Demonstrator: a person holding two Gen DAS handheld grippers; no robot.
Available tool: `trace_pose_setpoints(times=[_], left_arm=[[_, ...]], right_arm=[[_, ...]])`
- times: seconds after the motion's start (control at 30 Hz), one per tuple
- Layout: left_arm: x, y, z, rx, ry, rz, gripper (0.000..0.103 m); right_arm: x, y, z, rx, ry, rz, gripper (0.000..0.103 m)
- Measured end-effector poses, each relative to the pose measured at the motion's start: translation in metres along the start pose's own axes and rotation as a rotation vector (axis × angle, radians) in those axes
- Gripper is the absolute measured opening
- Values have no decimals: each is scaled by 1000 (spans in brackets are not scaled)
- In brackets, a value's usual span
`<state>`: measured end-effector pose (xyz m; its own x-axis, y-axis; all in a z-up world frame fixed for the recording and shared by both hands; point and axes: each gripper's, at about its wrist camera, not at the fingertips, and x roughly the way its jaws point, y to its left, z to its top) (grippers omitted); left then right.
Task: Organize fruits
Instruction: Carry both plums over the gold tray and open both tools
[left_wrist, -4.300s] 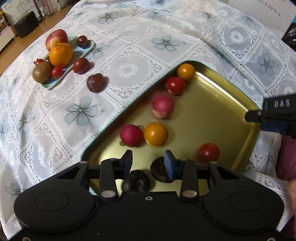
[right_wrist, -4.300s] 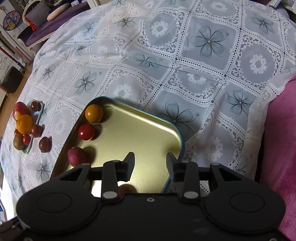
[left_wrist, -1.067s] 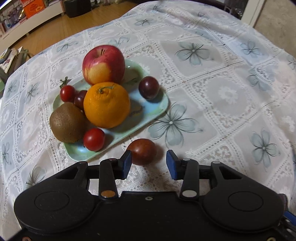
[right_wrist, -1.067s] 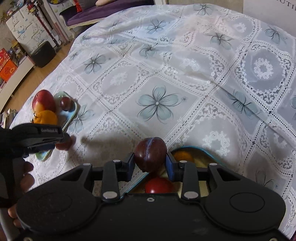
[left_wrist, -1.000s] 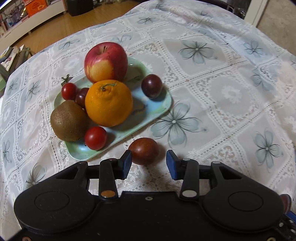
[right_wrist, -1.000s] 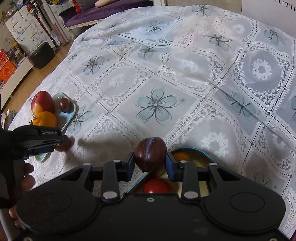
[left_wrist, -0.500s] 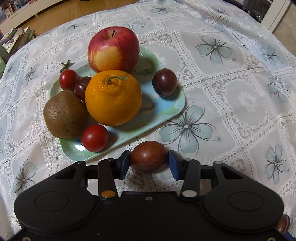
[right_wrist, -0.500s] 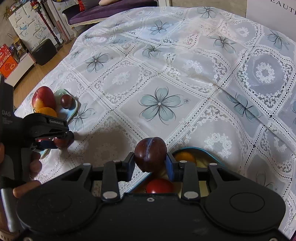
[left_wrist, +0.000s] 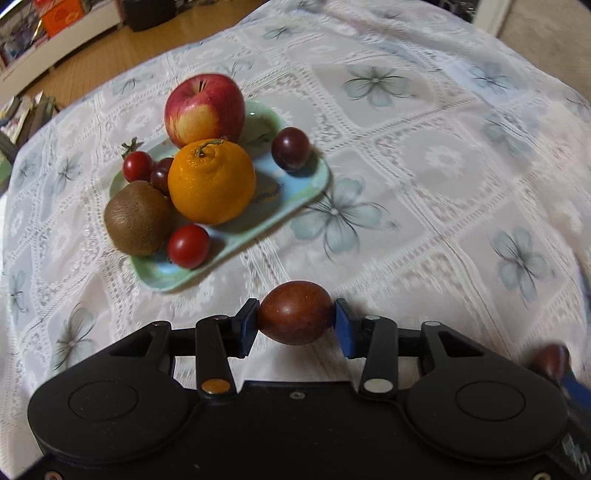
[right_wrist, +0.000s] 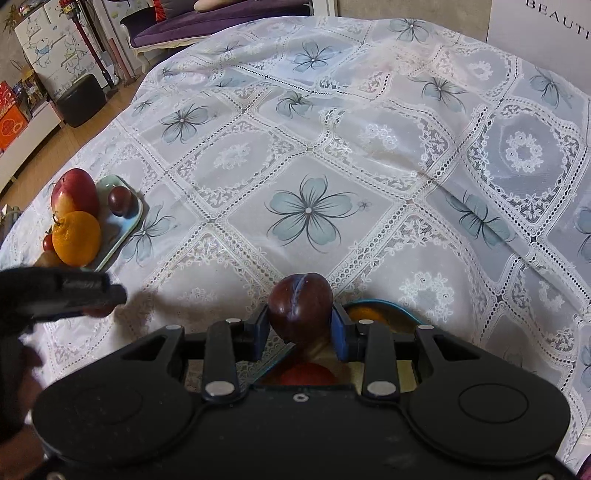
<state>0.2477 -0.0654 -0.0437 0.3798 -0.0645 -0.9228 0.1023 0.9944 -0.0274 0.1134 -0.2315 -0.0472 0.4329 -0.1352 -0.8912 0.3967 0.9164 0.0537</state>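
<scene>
My left gripper is shut on a dark red plum, held above the lace tablecloth just in front of the small green plate. That plate carries an apple, an orange, a kiwi, cherry tomatoes and another plum. My right gripper is shut on a second dark plum, above the corner of the gold tray. The tray holds an orange fruit and a red one, both partly hidden by the gripper.
The left gripper and a hand show at the left in the right wrist view. A white box stands at the far right. Flowered tablecloth stretches between plate and tray. Floor and furniture lie beyond the table's left edge.
The left gripper closed on the plum that lay beside the green plate and has lifted it off the cloth, drawing back a little. The right gripper keeps holding its plum over the tray corner.
</scene>
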Motion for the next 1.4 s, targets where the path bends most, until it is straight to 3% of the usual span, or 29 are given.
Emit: trace_pose_setpoints(times=[0.2,0.47,0.57,0.77,0.97,1.23,1.4], left_arm=[[-36,0,-30,45,-24,-17,51],[-81,5,-81,103,-30,-67,51],[-96,1,-99,135,-39,-87,51],[-120,-15,-132,179,-37,-138,51],[-125,-34,-171,233,18,-192,51],[-114,-43,-216,255,115,-196,51],[-114,-49,-230,243,130,-157,51]], right_arm=[[-2,3,-1,-17,-28,-19,35],[-16,-8,6,66,26,57,35],[-40,-19,-3,101,12,35,35],[-76,-46,-38,180,84,-25,35],[-94,-67,-77,218,125,-114,35],[-105,-77,-88,180,114,-75,35],[-107,-80,-93,157,107,-76,35]])
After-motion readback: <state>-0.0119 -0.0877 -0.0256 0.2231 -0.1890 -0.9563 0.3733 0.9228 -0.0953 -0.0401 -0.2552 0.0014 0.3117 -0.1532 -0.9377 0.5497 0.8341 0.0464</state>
